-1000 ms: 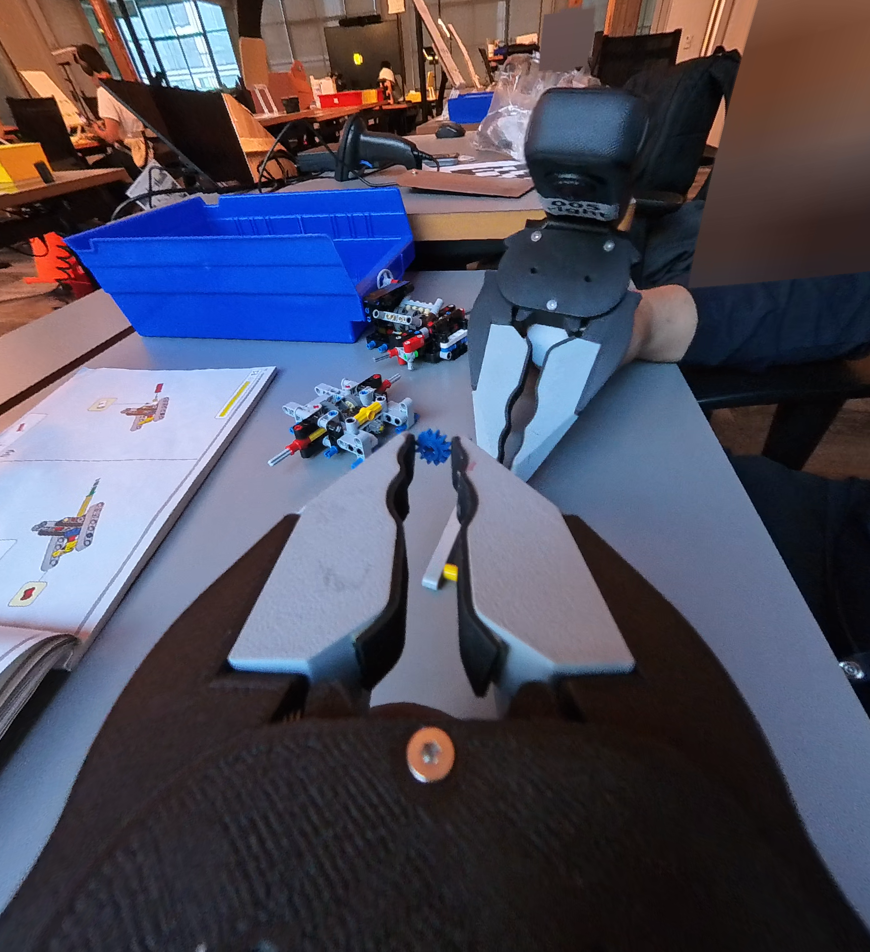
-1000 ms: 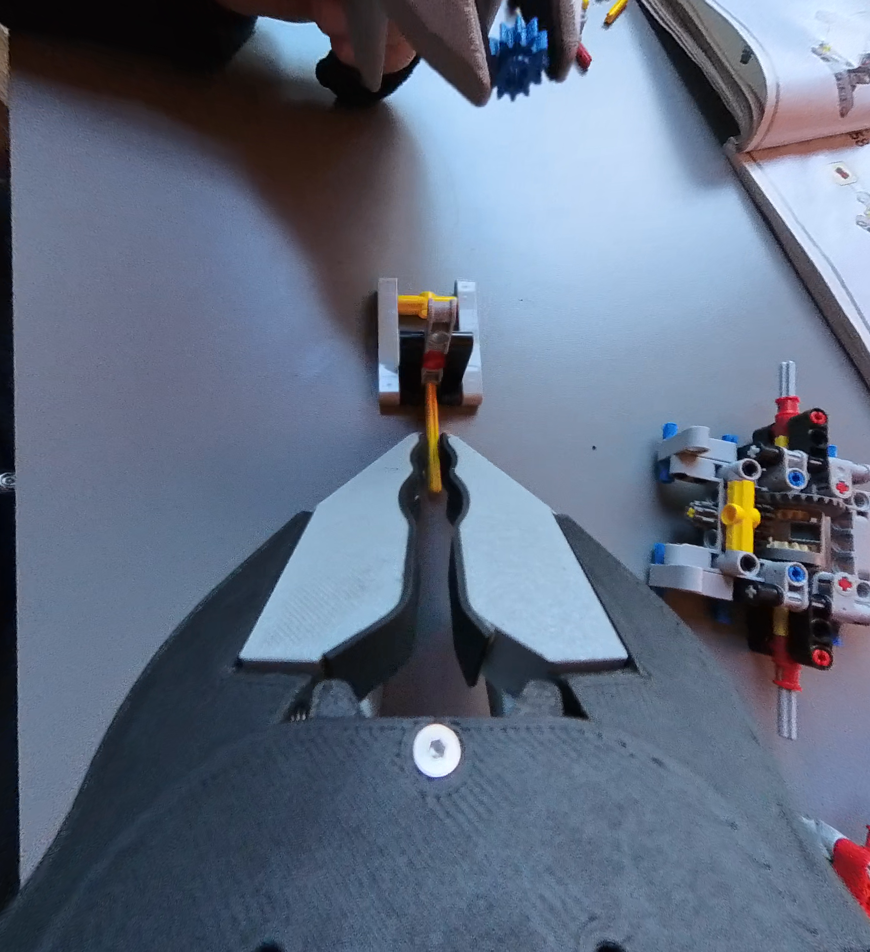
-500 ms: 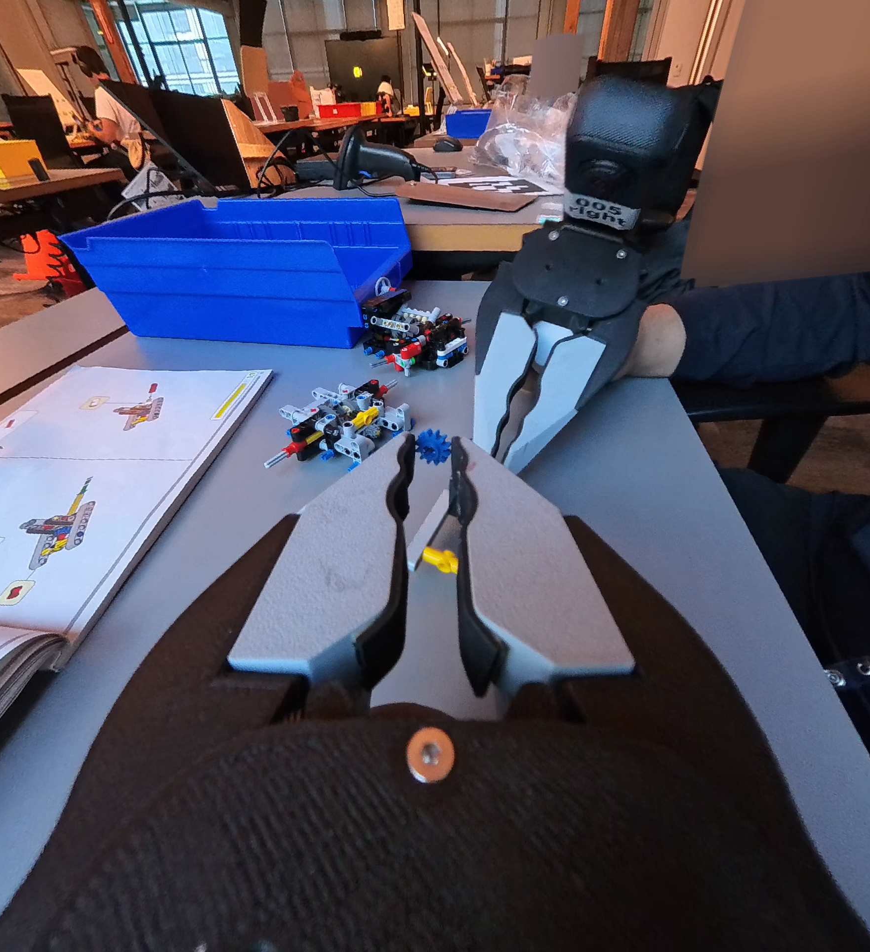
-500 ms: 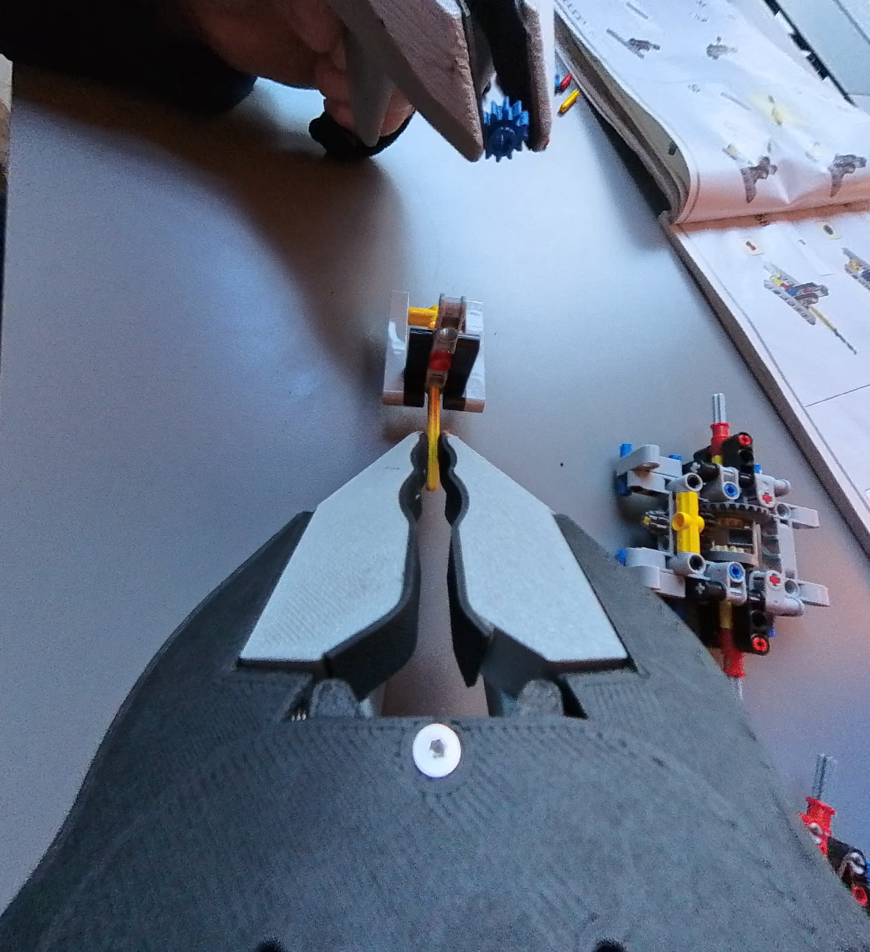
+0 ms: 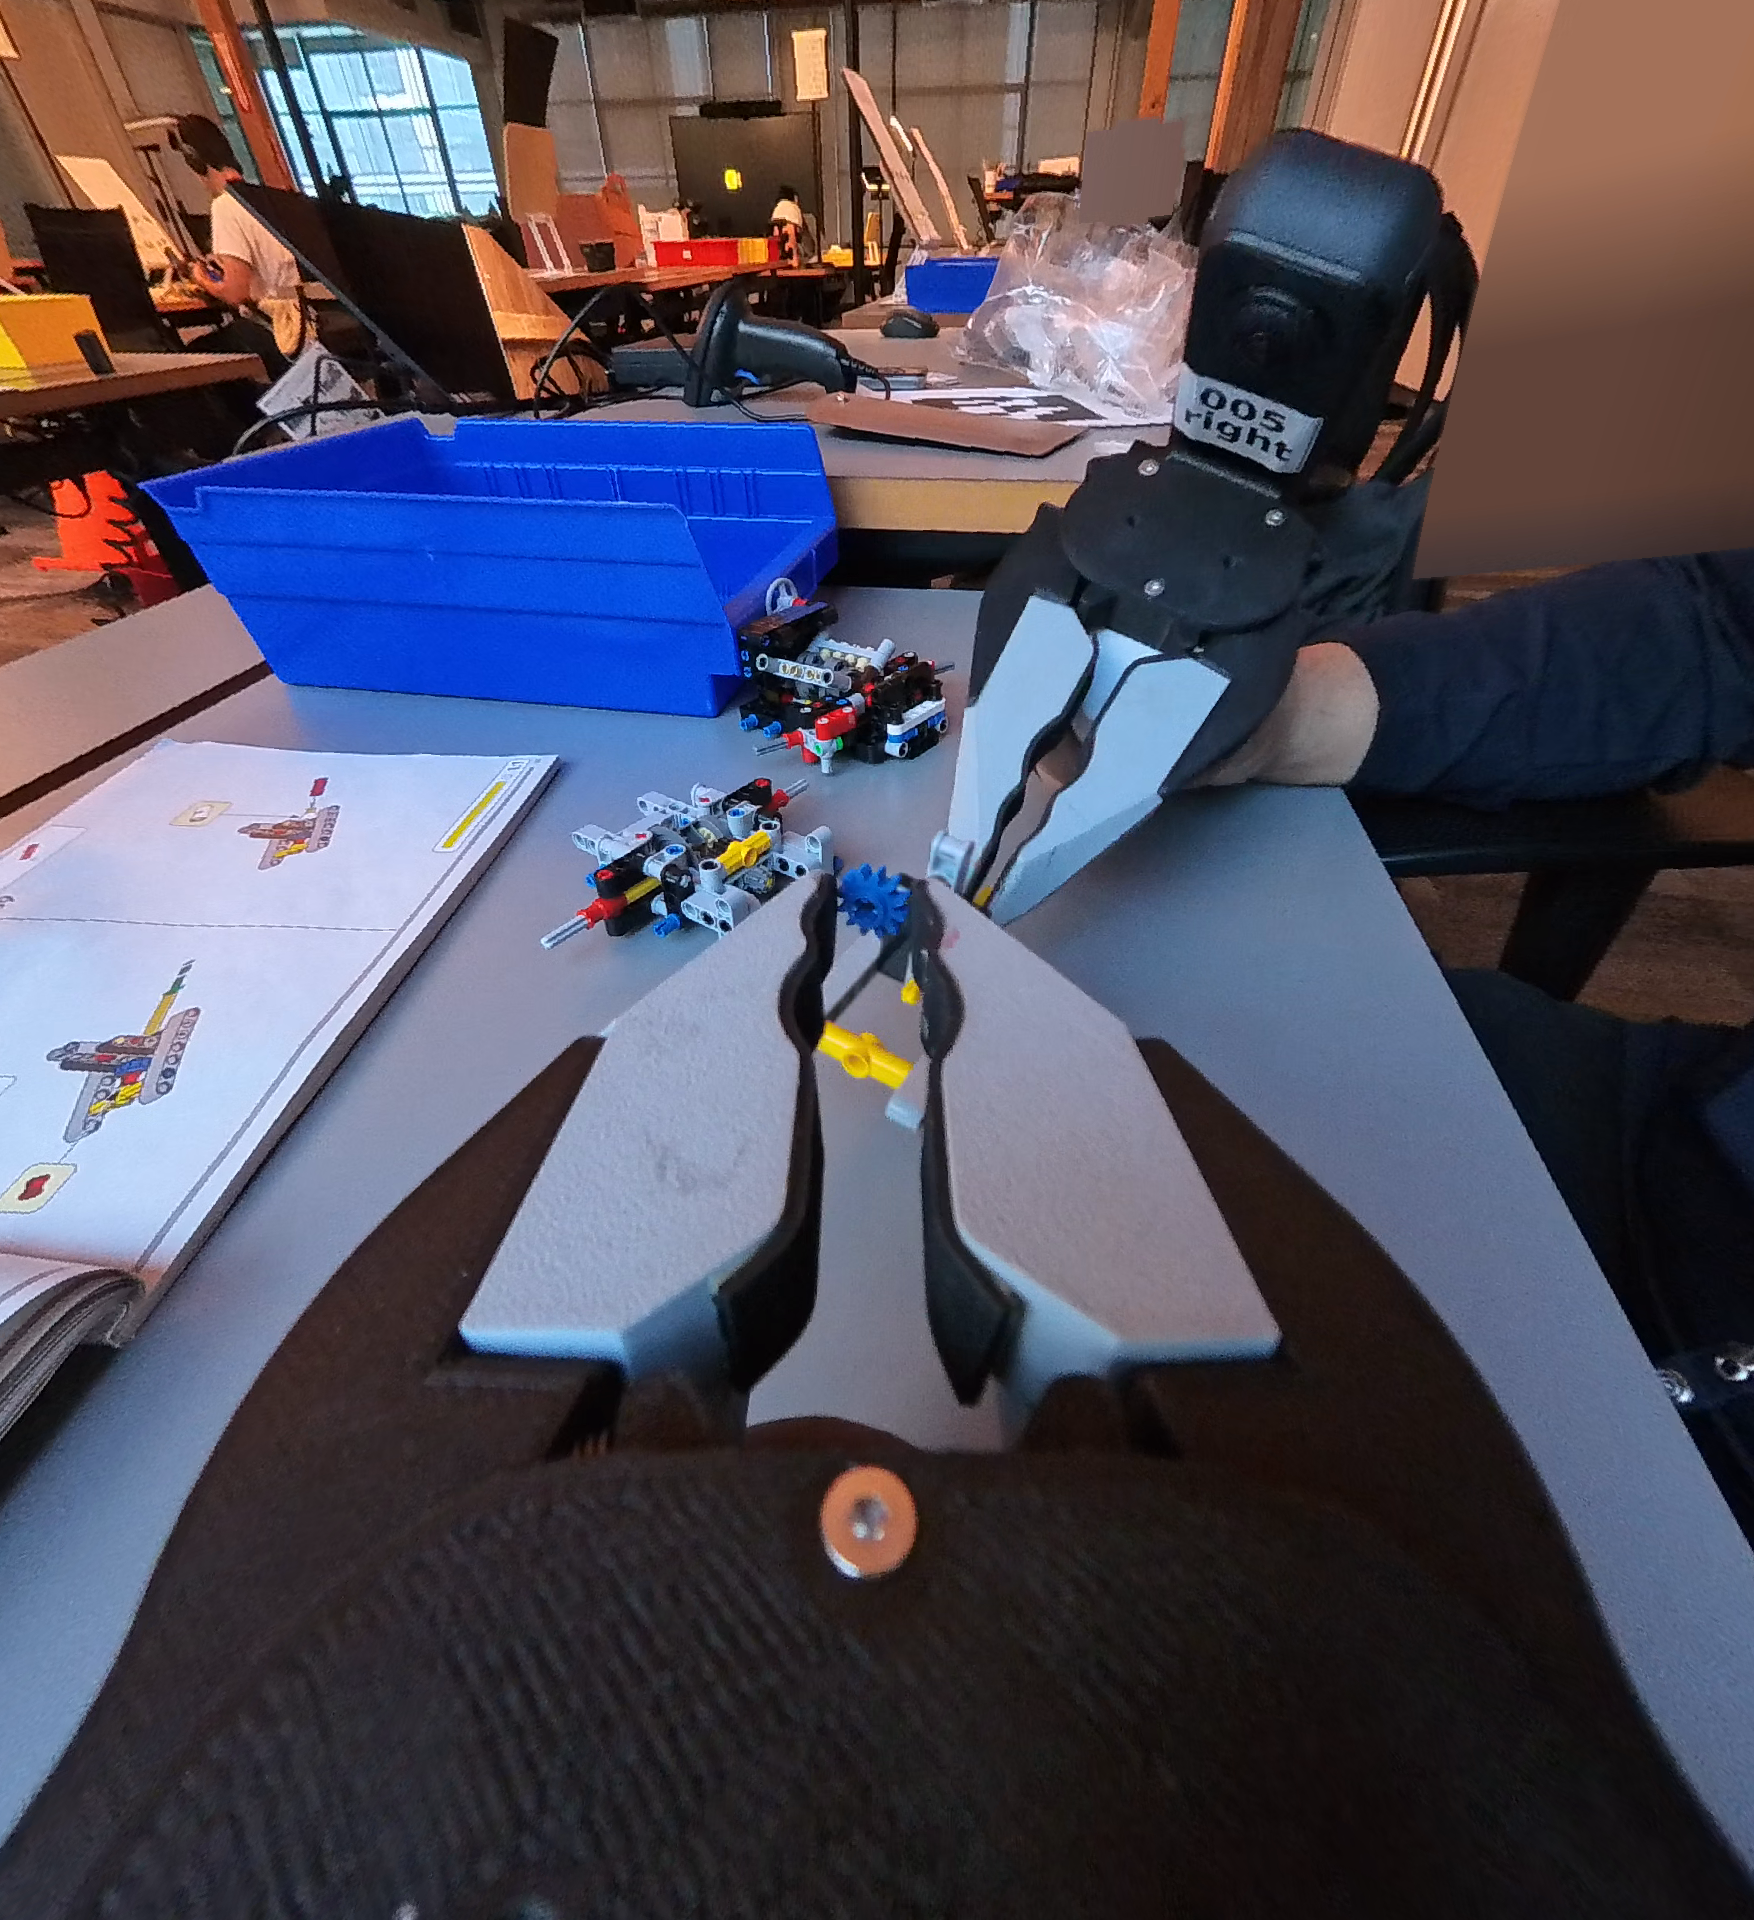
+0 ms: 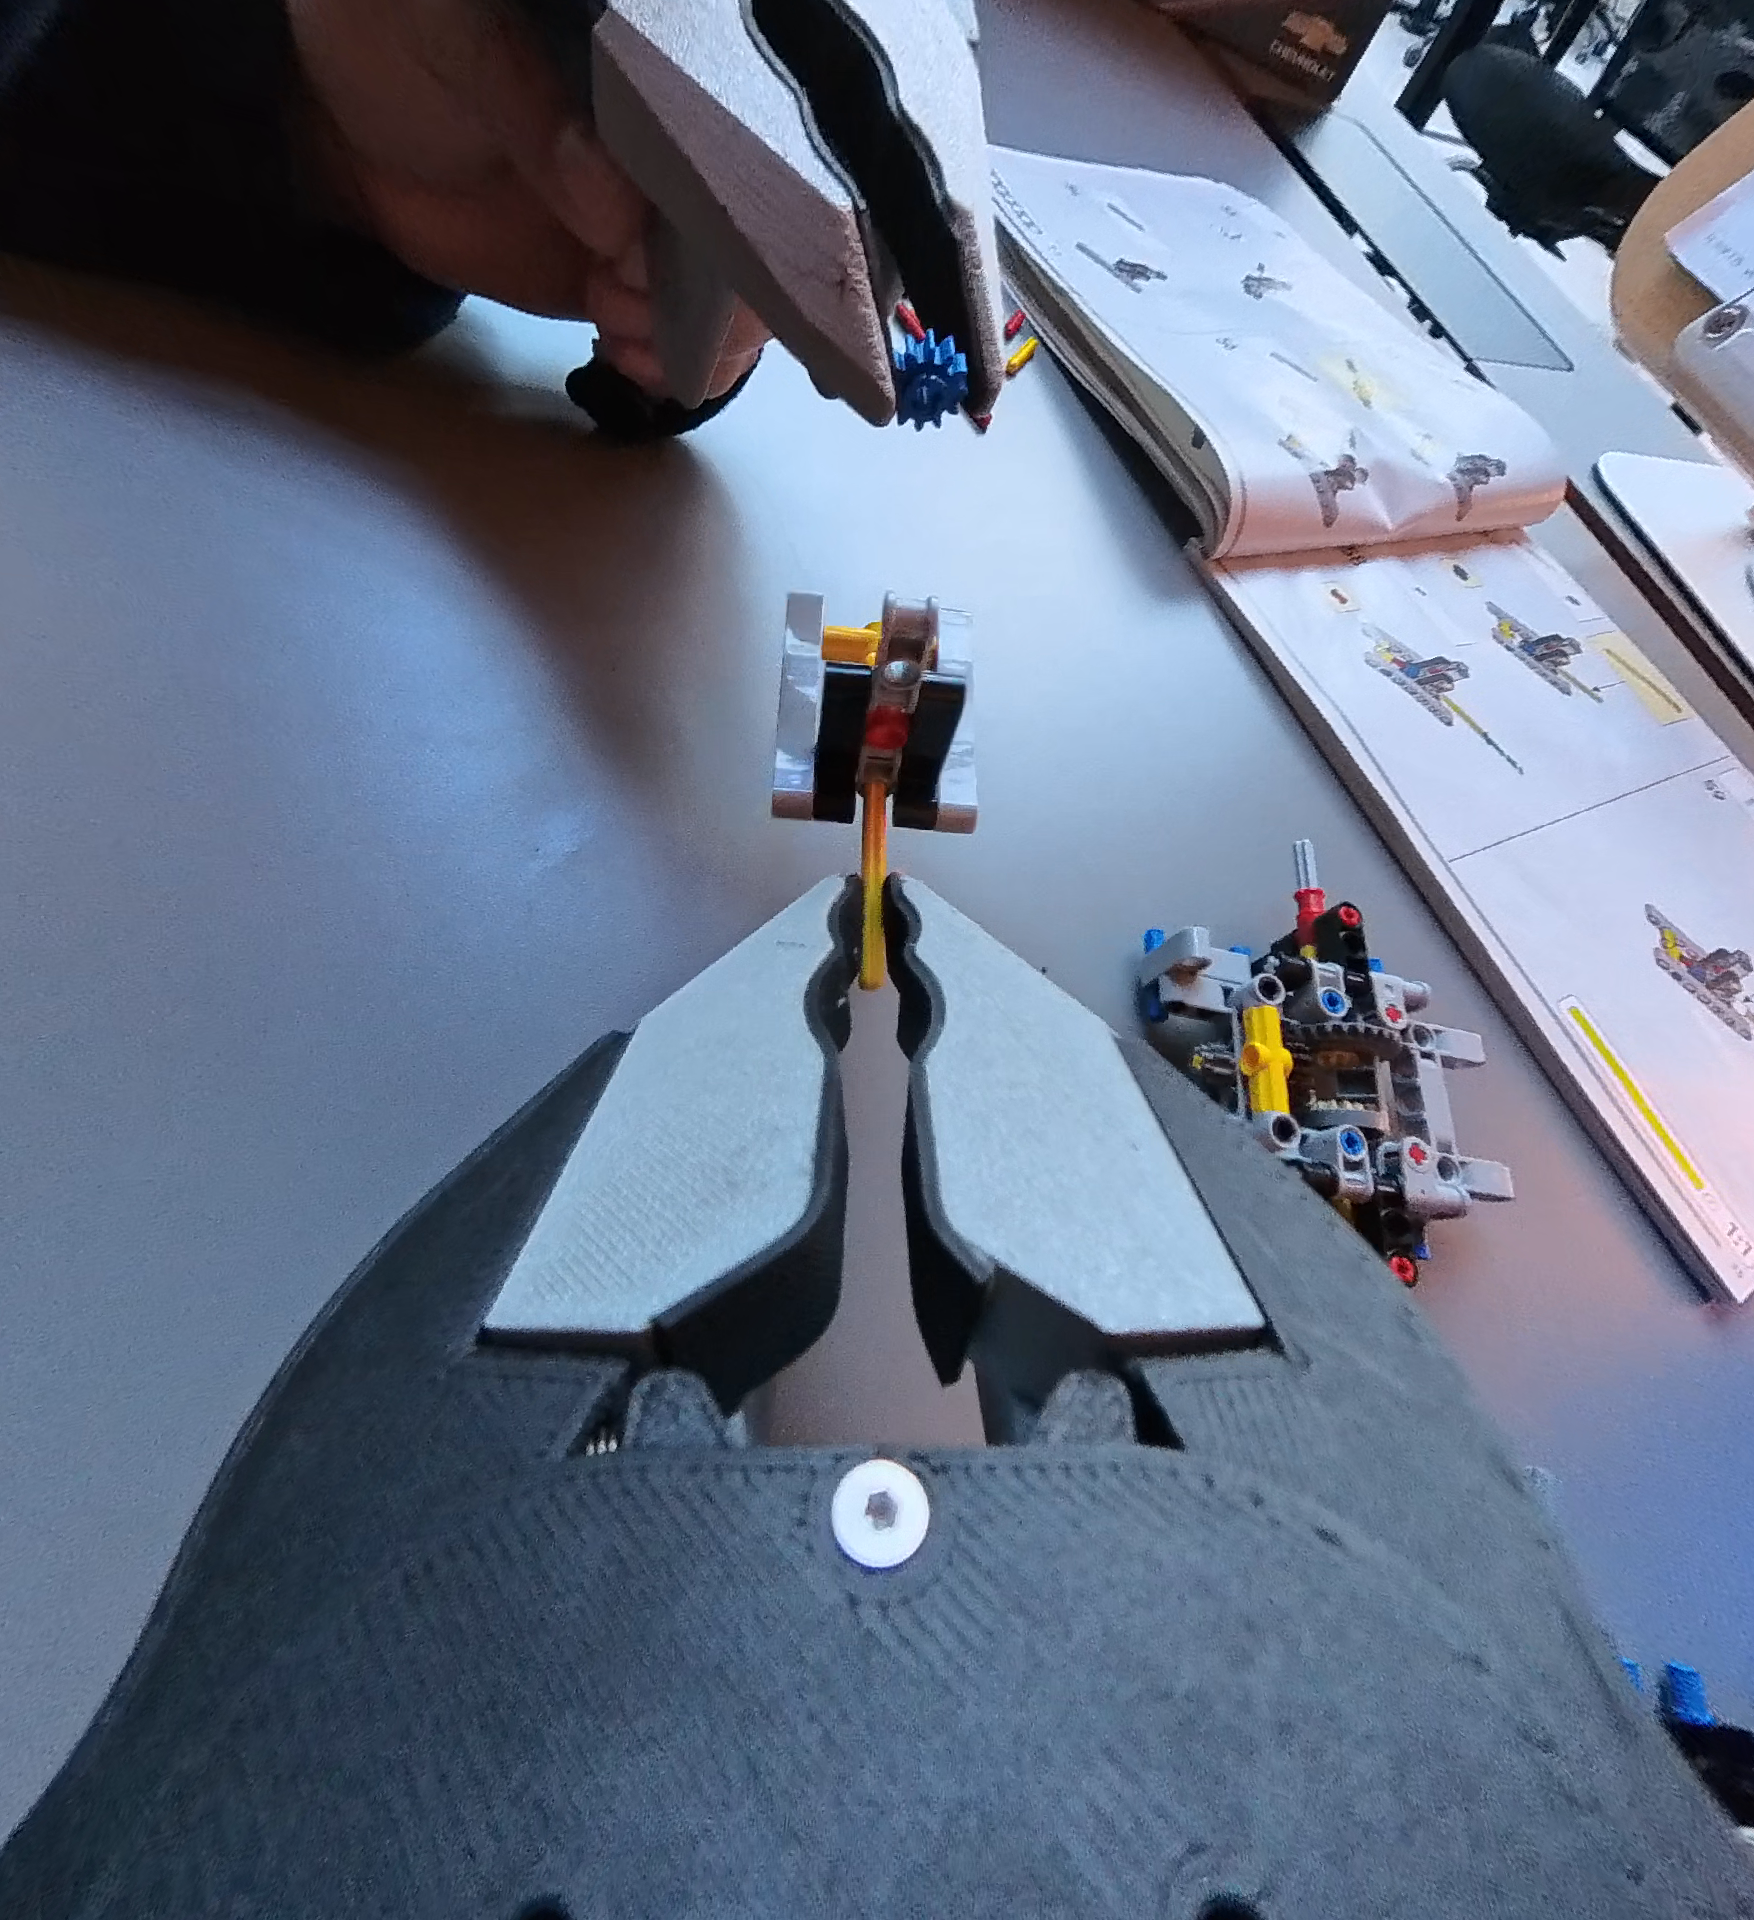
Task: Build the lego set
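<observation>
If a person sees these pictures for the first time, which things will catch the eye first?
First, the left hand-held gripper pinching a small blue gear at its tips, above the grey table. Facing it, the right hand-held gripper grips the yellow axle of a small grey-and-black assembly.

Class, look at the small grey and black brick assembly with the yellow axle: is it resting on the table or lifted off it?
Lifted. The right gripper pinches its yellow axle, and the assembly hangs clear above the grey table.
</observation>
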Available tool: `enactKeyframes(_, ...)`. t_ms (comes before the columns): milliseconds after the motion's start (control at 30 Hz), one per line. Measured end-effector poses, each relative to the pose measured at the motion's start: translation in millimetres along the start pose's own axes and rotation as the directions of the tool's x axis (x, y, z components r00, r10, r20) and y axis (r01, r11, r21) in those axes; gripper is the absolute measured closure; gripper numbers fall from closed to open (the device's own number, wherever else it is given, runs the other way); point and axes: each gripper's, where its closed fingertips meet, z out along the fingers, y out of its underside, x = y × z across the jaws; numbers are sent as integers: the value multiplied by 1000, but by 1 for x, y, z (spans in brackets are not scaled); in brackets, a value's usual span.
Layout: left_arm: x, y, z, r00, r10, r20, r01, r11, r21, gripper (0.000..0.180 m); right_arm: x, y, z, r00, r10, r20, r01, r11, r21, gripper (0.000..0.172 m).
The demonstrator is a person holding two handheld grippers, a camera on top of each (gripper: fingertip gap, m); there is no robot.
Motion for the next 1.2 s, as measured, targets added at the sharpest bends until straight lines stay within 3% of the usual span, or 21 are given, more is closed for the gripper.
enactKeyframes(933, -1, 0, 0, 1000, 1, 5, -1, 1000, 2, 170, 17, -1, -5, 996, 11, -92, -10, 1000, 16, 171)
enactKeyframes(1200, 0, 0, 0, 1000, 2, 3, -2, 1000, -3, 170, 8, 16, 8, 999, 35, -23, -37, 996, -82, 171)
